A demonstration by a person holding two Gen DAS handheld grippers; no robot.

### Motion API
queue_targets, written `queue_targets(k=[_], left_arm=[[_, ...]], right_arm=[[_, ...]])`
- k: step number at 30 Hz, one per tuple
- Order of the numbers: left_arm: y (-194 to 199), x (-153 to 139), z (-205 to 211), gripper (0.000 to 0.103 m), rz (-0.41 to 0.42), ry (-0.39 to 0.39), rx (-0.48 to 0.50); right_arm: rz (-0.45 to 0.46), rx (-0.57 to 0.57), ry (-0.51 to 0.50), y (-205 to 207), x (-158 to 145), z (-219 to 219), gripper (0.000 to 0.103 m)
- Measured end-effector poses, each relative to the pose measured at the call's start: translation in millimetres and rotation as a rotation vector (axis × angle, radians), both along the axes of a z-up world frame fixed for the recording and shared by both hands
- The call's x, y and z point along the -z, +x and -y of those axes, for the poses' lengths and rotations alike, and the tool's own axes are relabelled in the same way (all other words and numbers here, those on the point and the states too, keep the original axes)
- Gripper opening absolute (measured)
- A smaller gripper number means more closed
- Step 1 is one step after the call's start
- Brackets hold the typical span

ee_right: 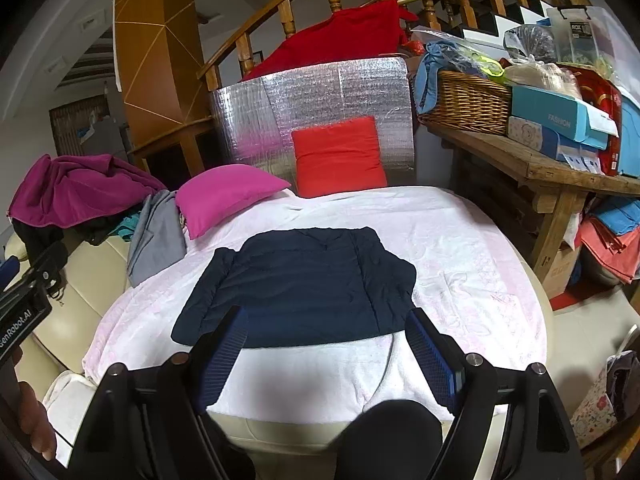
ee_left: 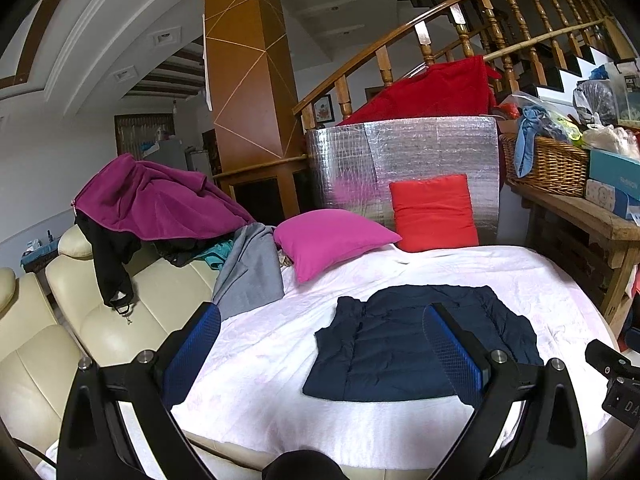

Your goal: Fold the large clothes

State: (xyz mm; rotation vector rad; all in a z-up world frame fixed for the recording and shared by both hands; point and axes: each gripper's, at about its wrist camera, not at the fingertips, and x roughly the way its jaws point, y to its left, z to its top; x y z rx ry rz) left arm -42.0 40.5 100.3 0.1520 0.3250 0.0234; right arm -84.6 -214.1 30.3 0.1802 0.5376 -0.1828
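While both claws hover wide and empty above the near edge of a bed, a dark navy padded jacket (ee_right: 296, 284) lies flat in the middle of the pale pink-white bedspread (ee_right: 460, 256), its sides already turned in so that it forms a rough rectangle. The left claw (ee_left: 324, 356) hangs released over the jacket's near left part, touching nothing; the right claw (ee_right: 328, 356) is likewise unclenched, its blue pads framing the jacket's near hem. At the head of the bed a magenta pillow (ee_right: 224, 196) rests beside a red cushion (ee_right: 338, 156) propped against a silver foil panel (ee_right: 312, 96). To the left, a purple garment (ee_left: 160, 200) and a grey one (ee_left: 250, 272) are heaped on a cream sofa (ee_left: 100, 320). A wicker basket (ee_right: 464, 104) and boxes crowd the wooden tabletop (ee_right: 540, 164) at right.
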Motion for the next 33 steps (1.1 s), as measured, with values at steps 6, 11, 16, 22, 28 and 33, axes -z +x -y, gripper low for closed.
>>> queue_targets(k=[6,11,16,22,28,33], left_arm=[[0,0,-1,0.101,0.0,-0.001,0.0],[1,1,-1,0.101,0.002,-0.001,-0.002],[1,1,-1,0.101,0.002,-0.002,-0.004],[1,0,-3,0.101,0.002,-0.008,-0.006],[2,0,-5,0.101,0.003,-0.012,-0.006],[2,0,-6,0.101,0.002,-0.015,-0.005]], right_arm=[[0.001,0.003,0.008,0,0,-2,0.083],[0.0,0.003,0.009,0,1,-3,0.083],[0.001,0.002,0.007,0,-1,-4,0.083],[0.009,0.005,0.006,0,-3,-7,0.083],[0.013,0.008,0.006,0,-4,-11,0.083],[0.012,0.007,0.002,1,-4,-11,0.083]])
